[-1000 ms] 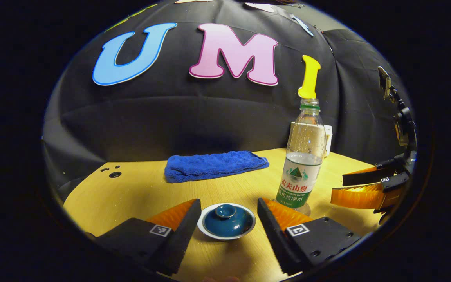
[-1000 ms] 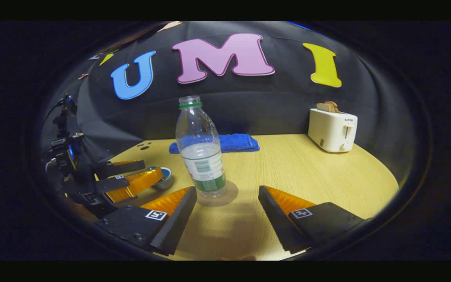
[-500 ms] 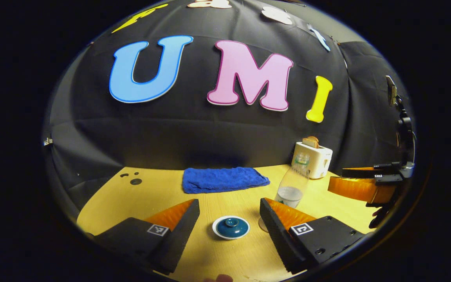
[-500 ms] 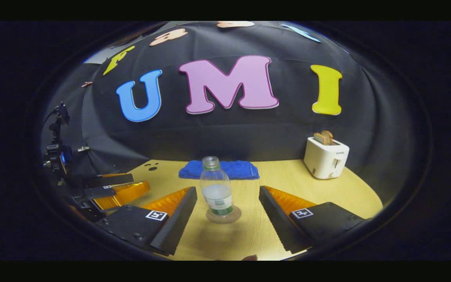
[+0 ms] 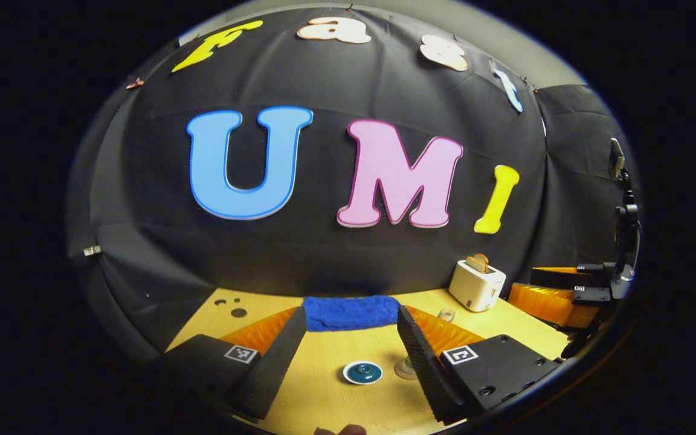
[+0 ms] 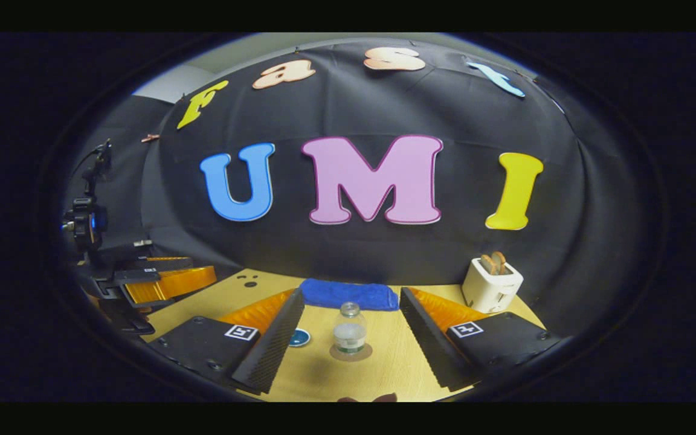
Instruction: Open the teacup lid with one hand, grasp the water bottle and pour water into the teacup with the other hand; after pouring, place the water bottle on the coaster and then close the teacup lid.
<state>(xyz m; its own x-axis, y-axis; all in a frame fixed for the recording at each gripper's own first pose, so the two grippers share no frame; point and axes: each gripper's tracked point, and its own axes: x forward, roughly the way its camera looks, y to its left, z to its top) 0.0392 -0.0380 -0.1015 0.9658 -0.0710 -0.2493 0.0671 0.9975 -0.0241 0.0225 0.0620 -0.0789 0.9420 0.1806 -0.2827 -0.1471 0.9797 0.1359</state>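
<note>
Left gripper view: left gripper (image 5: 351,338) high above the table (image 5: 330,393), jaws wide, nothing between the pads. Below and between the jaws, nearer the right finger, sits the teacup (image 5: 362,373) with its lid (image 5: 363,368) on. Just right of it, half hidden behind the right finger, the coaster (image 5: 406,370) and the base of the water bottle (image 5: 408,364); the bottle's mouth pokes out past that finger's far side. Beyond the fingertips, a blue towel (image 5: 351,312) spans the gap at the table's far edge. Right of the right finger, a white toaster (image 5: 476,284) with bread in its slot. Far right edge: the right gripper (image 5: 556,290) seen side-on, raised off the table, fingers apart.

Right gripper view: far left, the left gripper (image 6: 164,278) side-on, held up in the air, fingers apart. Right gripper (image 6: 351,326) own jaws wide, holding nothing. Teacup (image 6: 299,337) peeks out from behind the left finger, mostly covered by it. Bottle (image 6: 349,330) in full sight, upright on the coaster (image 6: 350,352), centred between the jaws and well below them; cap off, water partway up. Towel (image 6: 349,296) beyond the bottle. Toaster (image 6: 491,283) past the right finger. Holes in the tabletop near the far left corner.
</note>
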